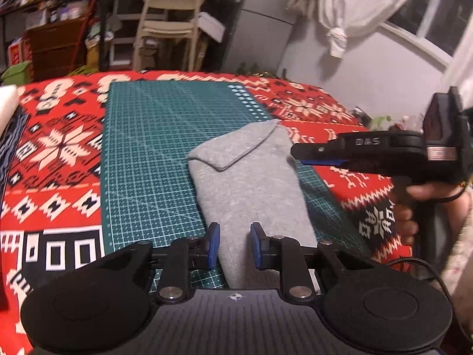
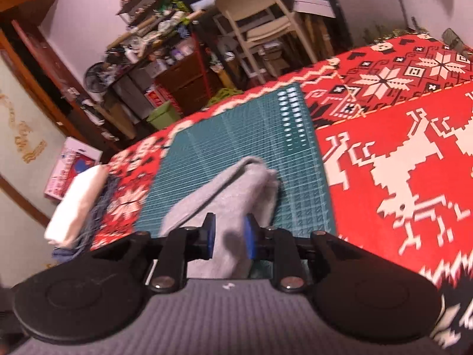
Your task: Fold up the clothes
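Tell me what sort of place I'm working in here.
Likely a lived-in home room, not a lab: a patterned red blanket under the cutting mat, cluttered shelves, a chair and a curtained window.

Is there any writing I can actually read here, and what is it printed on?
"DAS": on the black body of the right gripper, seen from the left wrist.
Small label farther back on that gripper: too blurred to read.
Red and white box under the shelves: blurred, unreadable.
Green cutting mat: grid lines only, no legible numbers.
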Tool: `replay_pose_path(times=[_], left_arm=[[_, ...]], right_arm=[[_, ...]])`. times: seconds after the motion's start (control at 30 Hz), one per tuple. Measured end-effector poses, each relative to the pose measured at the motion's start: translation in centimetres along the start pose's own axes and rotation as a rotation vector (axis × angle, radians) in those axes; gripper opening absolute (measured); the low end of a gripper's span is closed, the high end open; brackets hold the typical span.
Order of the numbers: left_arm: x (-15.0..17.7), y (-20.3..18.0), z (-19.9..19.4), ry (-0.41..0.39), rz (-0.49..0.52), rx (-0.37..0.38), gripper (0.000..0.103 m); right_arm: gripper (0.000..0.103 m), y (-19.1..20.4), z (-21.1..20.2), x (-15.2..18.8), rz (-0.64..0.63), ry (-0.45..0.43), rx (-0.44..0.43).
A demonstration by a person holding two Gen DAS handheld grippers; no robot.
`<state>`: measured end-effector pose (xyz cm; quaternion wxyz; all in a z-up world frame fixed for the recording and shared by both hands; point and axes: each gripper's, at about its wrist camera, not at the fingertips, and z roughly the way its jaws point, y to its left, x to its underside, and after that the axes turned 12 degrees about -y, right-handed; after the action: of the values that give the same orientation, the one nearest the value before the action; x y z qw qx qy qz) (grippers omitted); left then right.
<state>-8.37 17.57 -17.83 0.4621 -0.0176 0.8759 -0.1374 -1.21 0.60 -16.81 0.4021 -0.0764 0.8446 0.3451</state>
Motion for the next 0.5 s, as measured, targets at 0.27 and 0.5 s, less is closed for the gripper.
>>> replay_pose_path(times=[0.27, 0.5], left_arm=[[0.3, 0.4, 0.5, 0.004, -0.062, 0.124, 0.014], [1.0, 0.0, 1.4, 0.048, -0.012, 0.126, 0.013]], right_arm=[[0.04, -0.5, -1.8, 4.2, 0.139, 0.112, -0.041], [0.008, -0.6, -1.3, 6.3, 0.192, 0.176, -0.058]])
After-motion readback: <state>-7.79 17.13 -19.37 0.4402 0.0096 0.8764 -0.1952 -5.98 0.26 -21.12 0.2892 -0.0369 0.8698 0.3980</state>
